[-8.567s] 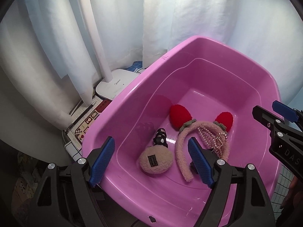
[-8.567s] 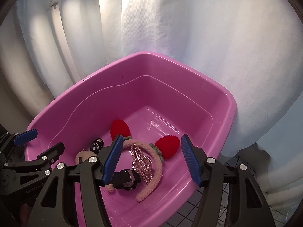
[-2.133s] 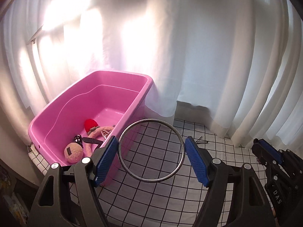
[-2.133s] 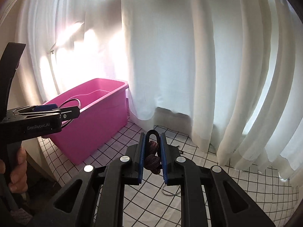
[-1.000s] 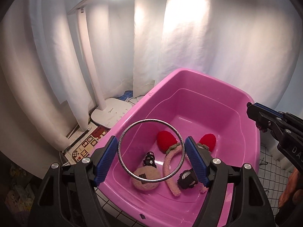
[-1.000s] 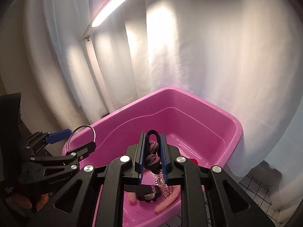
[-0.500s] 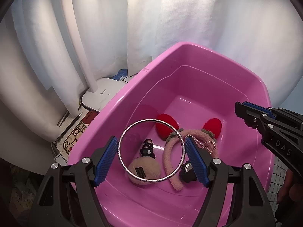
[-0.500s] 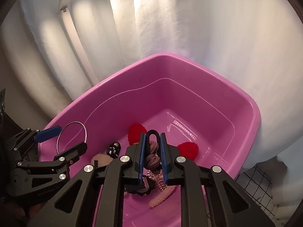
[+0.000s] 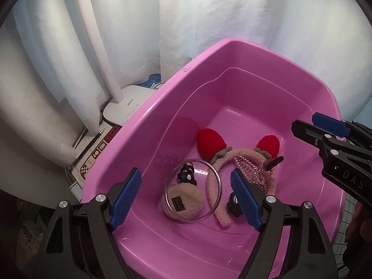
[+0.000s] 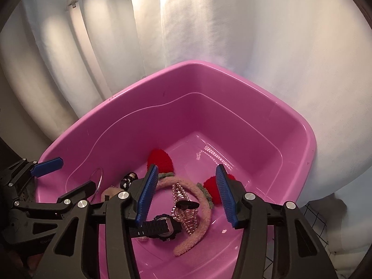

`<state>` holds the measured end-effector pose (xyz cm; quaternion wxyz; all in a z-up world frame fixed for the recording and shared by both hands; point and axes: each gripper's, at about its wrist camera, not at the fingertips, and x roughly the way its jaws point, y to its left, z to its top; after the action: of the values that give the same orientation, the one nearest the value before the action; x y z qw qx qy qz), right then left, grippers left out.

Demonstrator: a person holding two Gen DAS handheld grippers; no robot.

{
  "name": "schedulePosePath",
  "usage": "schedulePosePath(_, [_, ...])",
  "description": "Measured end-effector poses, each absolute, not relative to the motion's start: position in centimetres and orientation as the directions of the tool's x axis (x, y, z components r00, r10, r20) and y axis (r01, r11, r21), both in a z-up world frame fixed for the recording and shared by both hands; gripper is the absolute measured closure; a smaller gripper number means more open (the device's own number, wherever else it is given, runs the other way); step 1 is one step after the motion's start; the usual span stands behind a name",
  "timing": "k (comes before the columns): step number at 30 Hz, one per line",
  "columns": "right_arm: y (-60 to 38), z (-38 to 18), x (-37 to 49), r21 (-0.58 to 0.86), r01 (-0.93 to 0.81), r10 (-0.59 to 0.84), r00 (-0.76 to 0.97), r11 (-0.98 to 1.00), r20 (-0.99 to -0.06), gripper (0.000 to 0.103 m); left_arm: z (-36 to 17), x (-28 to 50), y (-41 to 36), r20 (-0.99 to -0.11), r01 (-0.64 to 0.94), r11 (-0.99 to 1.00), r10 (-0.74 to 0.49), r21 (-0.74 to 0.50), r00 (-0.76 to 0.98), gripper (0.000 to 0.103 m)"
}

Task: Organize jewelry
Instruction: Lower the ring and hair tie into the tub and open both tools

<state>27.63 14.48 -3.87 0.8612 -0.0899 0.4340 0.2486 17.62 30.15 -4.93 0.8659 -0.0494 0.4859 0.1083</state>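
My left tool (image 9: 186,195) and right tool (image 10: 184,194), both opening with nothing pressed between the pads, hang over the pink tub (image 9: 244,53). The bangle (image 9: 193,189) and hair tie (image 10: 187,205) lie inside. The lamp base (image 9: 126,108) reads "Midea".

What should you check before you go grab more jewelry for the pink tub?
1. Left gripper let go of the silver bangle: ok, jaws opening, ring clear of the pads.
2. Right gripper let go of the dark hair tie: ok, jaws opening.
3. Bangle inside the pink tub: ok.
4. Hair tie settled: cannot tell.
5. Grippers apart: ok.
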Motion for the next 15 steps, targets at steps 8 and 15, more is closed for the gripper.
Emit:
schedulePosePath(8, [14.0, -3.5, 27.0, 0.059, -0.500, 0.347, 0.507, 0.864, -0.789, 0.051, -4.6, 17.1, 30.0, -0.847, -0.242, 0.970, 0.154, 0.032, 0.509, 0.019])
schedulePosePath(15, [13.8, -3.2, 26.5, 0.063, -0.500, 0.351, 0.508, 0.864, -0.786, 0.051, -4.4, 16.6, 29.6, -0.844, -0.241, 0.970, 0.159, 0.037, 0.511, 0.019])
